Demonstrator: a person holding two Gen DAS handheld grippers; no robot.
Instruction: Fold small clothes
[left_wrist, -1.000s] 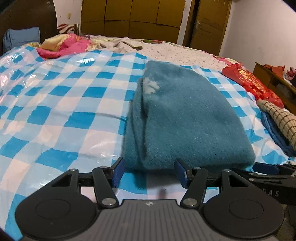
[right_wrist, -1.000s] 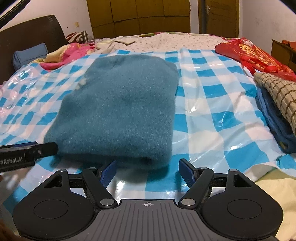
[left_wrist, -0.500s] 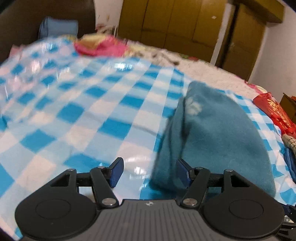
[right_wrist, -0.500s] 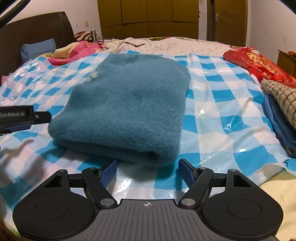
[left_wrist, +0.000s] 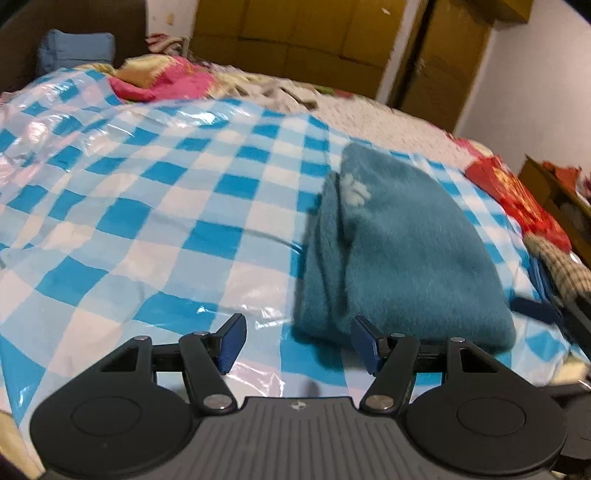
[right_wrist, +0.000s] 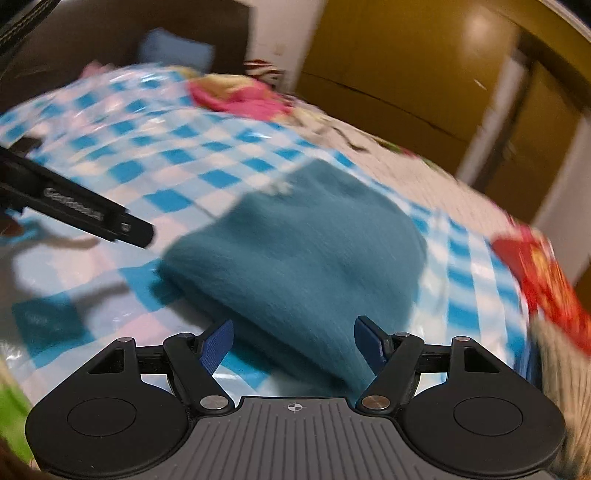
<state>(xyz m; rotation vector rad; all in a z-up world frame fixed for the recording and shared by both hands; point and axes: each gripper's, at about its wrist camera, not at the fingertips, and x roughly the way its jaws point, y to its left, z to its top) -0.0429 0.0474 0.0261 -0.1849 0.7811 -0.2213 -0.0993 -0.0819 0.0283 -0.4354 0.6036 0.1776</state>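
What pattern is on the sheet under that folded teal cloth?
Blue-and-white checks on the sheet, shiny like plastic; the left wrist view shows it best.

Open checked sheet (left_wrist: 155, 206) seen left of folded towel (left_wrist: 399, 251); right side blocked by clothes pile (left_wrist: 565, 266).

The folded teal garment (left_wrist: 402, 258) looks like thick, fuzzy fleece, matt and soft. Beneath it the blue-and-white checked sheet (left_wrist: 147, 206) is glossy, crinkled plastic catching glare. The left gripper (left_wrist: 297, 338) is matt black plastic with ribbed blue pads; the wardrobe (right_wrist: 417, 74) is smooth, shiny wood
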